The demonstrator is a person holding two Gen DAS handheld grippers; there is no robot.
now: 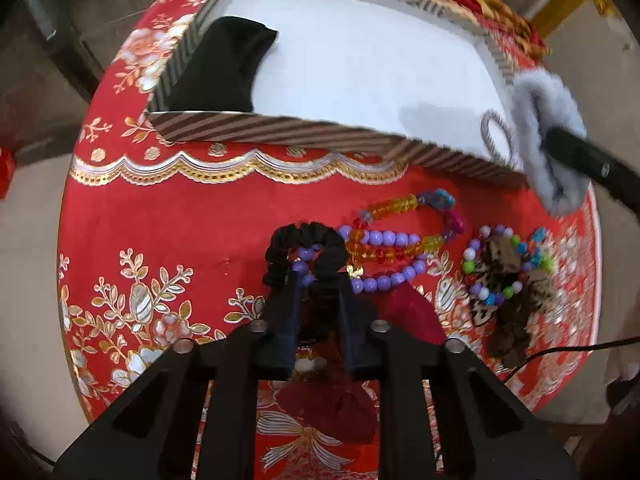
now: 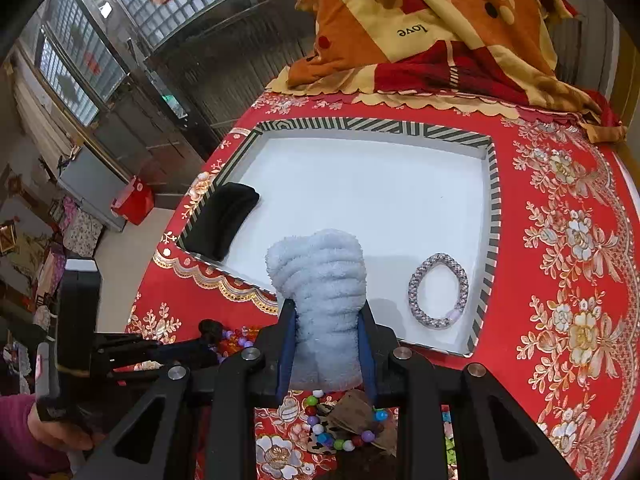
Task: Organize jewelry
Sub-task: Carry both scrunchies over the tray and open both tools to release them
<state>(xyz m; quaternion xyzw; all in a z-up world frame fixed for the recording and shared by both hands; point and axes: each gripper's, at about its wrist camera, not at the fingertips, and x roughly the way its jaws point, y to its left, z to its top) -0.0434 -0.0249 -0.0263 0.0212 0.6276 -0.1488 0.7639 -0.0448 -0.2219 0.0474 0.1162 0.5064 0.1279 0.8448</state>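
Note:
My left gripper (image 1: 320,278) points down at the red tablecloth, shut on a black scrunchie (image 1: 304,246) that lies over a purple bead bracelet (image 1: 384,280). Beside it lie an orange crystal bracelet (image 1: 400,208) and a multi-coloured bead bracelet (image 1: 504,264). My right gripper (image 2: 326,306) is shut on a fluffy grey scrunchie (image 2: 320,276) and hangs over the near edge of the striped tray (image 2: 494,200). In the left wrist view the grey scrunchie (image 1: 548,140) shows at the tray's right corner. A silver braided band (image 2: 439,290) lies inside the tray.
A folded black cloth (image 2: 224,220) fills the tray's left corner. A leopard-print scrunchie (image 1: 512,320) and a dark red one (image 1: 408,308) lie on the round table (image 1: 160,220). A patterned blanket (image 2: 440,32) is heaped behind the tray. A person's hand (image 2: 52,432) holds the left gripper.

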